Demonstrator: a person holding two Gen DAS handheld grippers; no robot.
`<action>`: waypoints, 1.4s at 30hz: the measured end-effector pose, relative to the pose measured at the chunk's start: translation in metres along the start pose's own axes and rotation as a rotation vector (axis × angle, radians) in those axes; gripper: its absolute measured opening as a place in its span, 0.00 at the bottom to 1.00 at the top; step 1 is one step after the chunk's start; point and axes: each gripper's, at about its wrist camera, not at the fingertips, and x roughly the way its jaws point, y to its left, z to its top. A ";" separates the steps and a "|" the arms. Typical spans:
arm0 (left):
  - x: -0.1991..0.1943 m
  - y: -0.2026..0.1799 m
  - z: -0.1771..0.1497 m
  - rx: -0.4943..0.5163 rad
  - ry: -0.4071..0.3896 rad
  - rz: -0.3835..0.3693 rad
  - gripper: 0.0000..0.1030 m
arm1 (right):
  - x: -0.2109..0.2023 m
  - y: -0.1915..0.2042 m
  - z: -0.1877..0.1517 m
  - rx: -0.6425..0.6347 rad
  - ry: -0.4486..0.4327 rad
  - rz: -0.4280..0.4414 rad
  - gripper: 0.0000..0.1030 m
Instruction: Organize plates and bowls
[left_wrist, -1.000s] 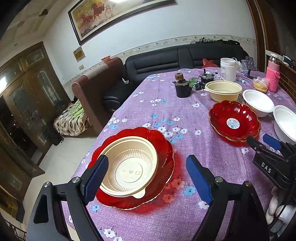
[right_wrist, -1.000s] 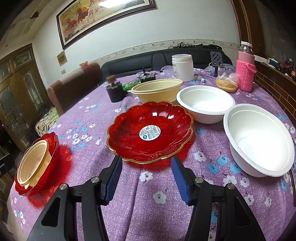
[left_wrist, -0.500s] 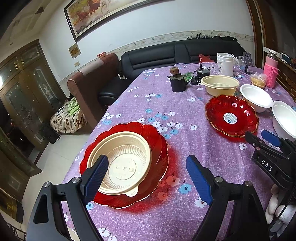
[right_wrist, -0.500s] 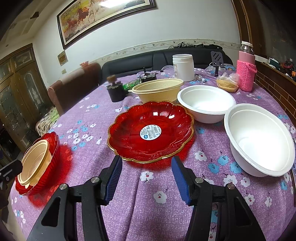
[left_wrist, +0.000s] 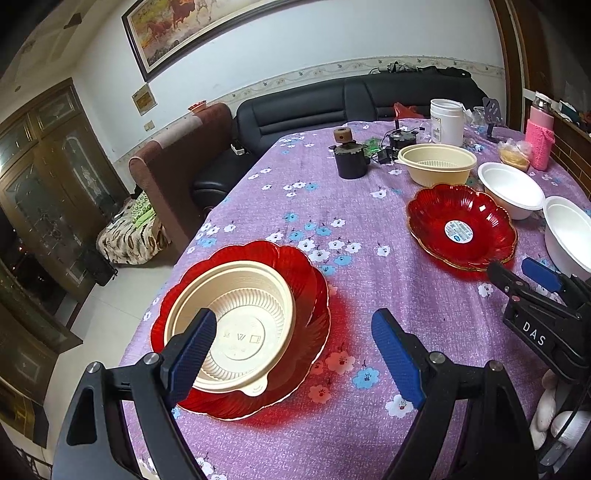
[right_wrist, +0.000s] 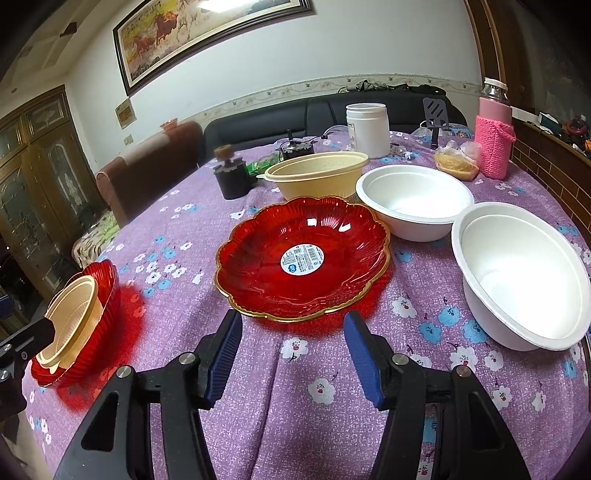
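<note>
From the left wrist view, the left gripper (left_wrist: 291, 354) hangs over the near corner of the surface (left_wrist: 354, 229), its blue fingers (left_wrist: 397, 360) spread wide with nothing between them. The left finger sits in front of the cream bowl (left_wrist: 236, 325), which rests inside a red plate (left_wrist: 310, 273); I cannot tell whether it touches the bowl's rim. Further right lies a second red plate (left_wrist: 461, 229) with a round sticker, and beyond it another cream bowl (left_wrist: 437, 164) and two white bowls (left_wrist: 511, 190). Compared with a second ago, the plate and bowl sit a little lower and further left in this view, with the left finger now overlapping the bowl instead of standing clear of it.

From the right wrist view, the right gripper (right_wrist: 293, 356) is poised just short of the stickered red plate (right_wrist: 303, 258), its fingers (right_wrist: 364, 360) partly apart and opening, holding nothing and touching nothing. A white bowl (right_wrist: 521, 277) stands to the right, another (right_wrist: 413, 201) behind it, the cream bowl (right_wrist: 317, 175) behind the plate. The gap between these fingers is slightly wider than a second ago; the dishes have not shifted.
</note>
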 end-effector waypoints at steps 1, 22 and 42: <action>0.001 0.000 0.000 0.001 0.001 -0.001 0.83 | 0.000 0.000 0.000 0.000 0.002 0.001 0.61; 0.016 -0.006 0.003 0.004 0.028 -0.022 0.83 | 0.003 0.001 0.000 -0.009 0.017 0.017 0.62; 0.028 -0.009 0.041 0.001 0.065 -0.187 0.83 | -0.007 -0.021 0.006 0.097 0.010 -0.002 0.63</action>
